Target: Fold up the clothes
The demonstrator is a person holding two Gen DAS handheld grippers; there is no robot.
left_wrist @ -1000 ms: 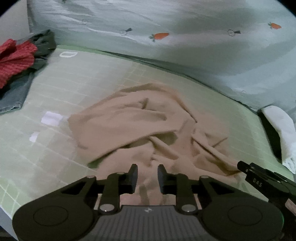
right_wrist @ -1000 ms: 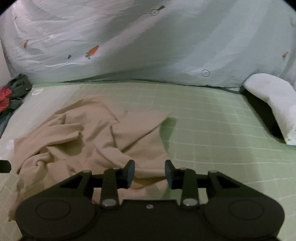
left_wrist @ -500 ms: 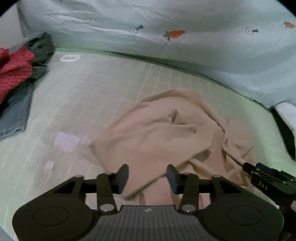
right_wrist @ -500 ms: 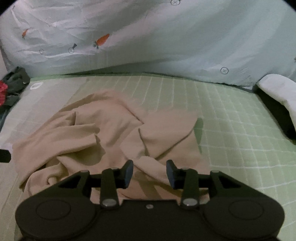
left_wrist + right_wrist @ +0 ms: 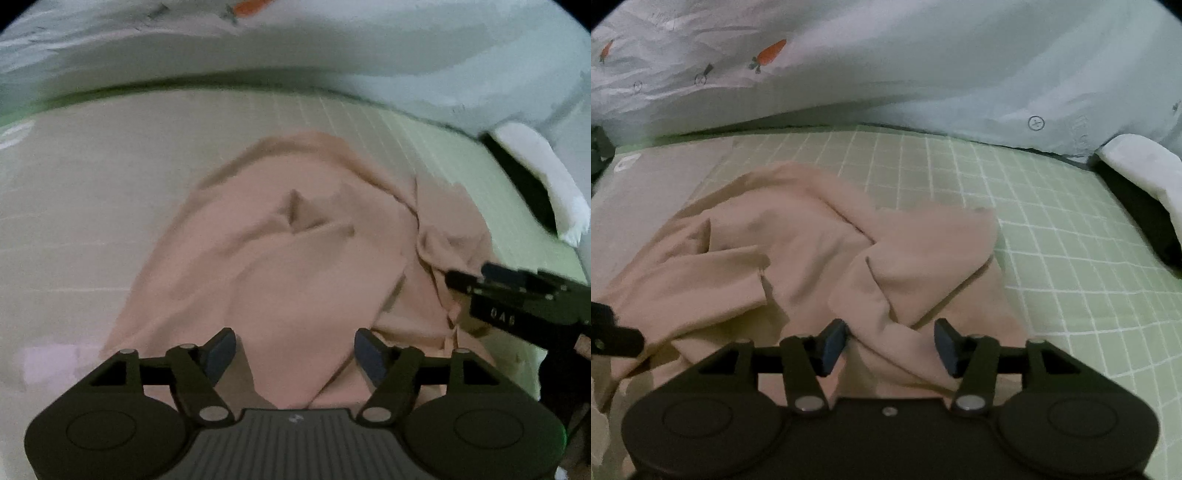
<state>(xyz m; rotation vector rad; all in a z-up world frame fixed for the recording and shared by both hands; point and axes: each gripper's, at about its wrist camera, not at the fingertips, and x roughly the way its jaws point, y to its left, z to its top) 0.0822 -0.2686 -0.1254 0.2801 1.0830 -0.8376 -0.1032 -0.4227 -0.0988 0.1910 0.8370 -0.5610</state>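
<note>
A crumpled beige garment (image 5: 295,258) lies on the green checked bed sheet (image 5: 1052,229); it also shows in the right wrist view (image 5: 798,240). My left gripper (image 5: 295,349) is open wide just above the garment's near edge, with nothing between its jaws. My right gripper (image 5: 890,341) is open over a raised fold at the garment's near right side and holds nothing. The right gripper shows at the right of the left wrist view (image 5: 517,299). The left gripper's tip shows at the left edge of the right wrist view (image 5: 613,332).
A pale duvet with a carrot print (image 5: 886,62) is bunched along the back of the bed. A white pillow (image 5: 1145,166) lies at the far right over a dark gap (image 5: 1134,206). A dark piece of clothing (image 5: 598,147) lies at the far left.
Both grippers have moved forward and lower over the garment. The left jaws have opened wider. The left view has swung right, so the red and grey clothes are out of sight.
</note>
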